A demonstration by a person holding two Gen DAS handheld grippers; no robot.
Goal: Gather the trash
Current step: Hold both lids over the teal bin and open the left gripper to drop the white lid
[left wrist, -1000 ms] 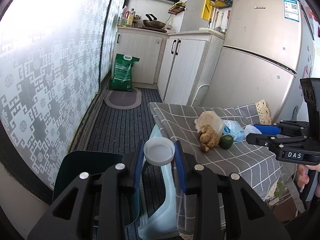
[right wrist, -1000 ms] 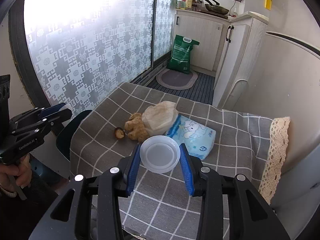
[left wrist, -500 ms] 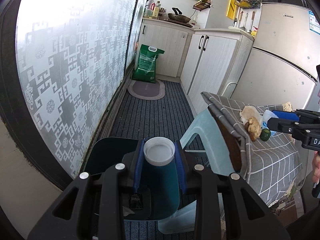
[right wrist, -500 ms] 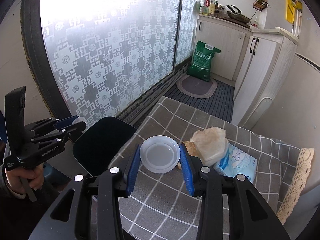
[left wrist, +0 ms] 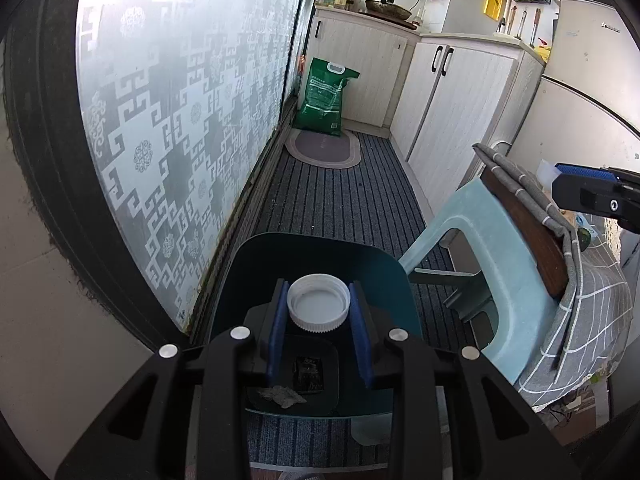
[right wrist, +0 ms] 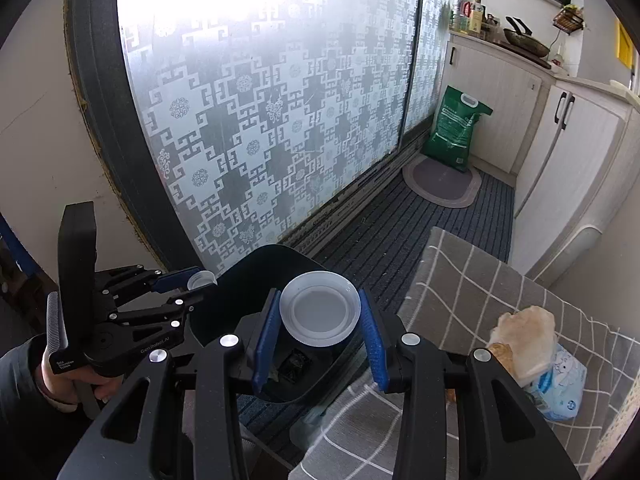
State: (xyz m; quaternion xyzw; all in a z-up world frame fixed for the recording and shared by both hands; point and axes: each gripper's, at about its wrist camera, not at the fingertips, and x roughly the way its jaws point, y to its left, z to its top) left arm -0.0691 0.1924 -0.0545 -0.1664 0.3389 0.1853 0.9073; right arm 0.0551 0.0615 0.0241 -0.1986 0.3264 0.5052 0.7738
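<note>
Left wrist view: my left gripper (left wrist: 319, 312) has its jaws clamped on a white cap (left wrist: 319, 305), open side facing the camera. The cap hangs directly above the dark bin (left wrist: 256, 264) on the floor; the bin's mouth lies below and ahead of the jaws. Scraps (left wrist: 282, 395) already sit on its bottom. At the right edge, the right gripper (left wrist: 596, 196) shows near the cloth-covered worktop (left wrist: 592, 292). No writing legible here except the green bag (left wrist: 326, 98), whose print is too small to read.

Right wrist view: my right gripper (right wrist: 320, 320) has its jaws clamped on a white lid (right wrist: 319, 308), flat face toward the camera. The bin (right wrist: 248, 276) lies below and just ahead. The left gripper (right wrist: 188, 280) is at the bin's left rim, cap (right wrist: 201, 279) between its jaws; its body reads "GenRobot.AI". On the worktop (right wrist: 460, 280) at right remain a crumpled paper bag (right wrist: 528, 336) and a tissue pack (right wrist: 560, 388).

Judgement: both pieces are over the bin; the left is better centred, so it should release first.
</note>
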